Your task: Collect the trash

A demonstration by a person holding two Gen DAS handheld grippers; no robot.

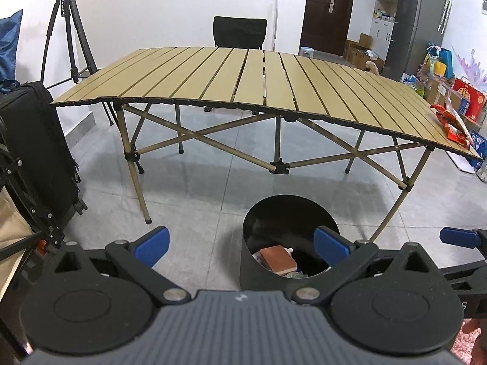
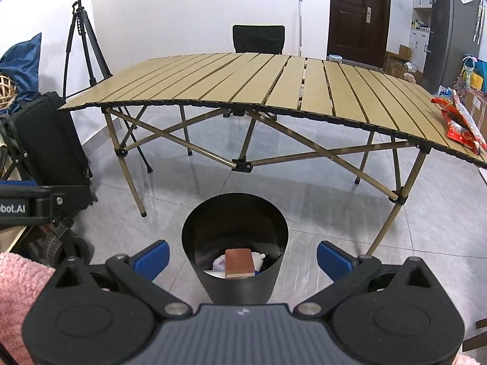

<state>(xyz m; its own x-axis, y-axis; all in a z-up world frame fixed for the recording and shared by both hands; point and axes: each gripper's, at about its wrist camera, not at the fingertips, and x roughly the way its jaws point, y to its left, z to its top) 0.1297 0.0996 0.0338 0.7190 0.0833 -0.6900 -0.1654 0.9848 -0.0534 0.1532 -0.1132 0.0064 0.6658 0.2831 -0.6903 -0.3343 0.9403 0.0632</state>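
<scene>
We list: desk of matt tan slats on metal legs; bin, smooth black, slightly glossy; wrapper, shiny red; floor, glossy grey tiles.

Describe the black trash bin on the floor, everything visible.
The black trash bin is a round, smooth-walled container, open-topped with no lid, standing upright on the grey tiled floor in front of the folding table. Inside lie a brown sponge-like block and pale crumpled scraps. Nothing outside touches it; both claws are open and empty.
</scene>
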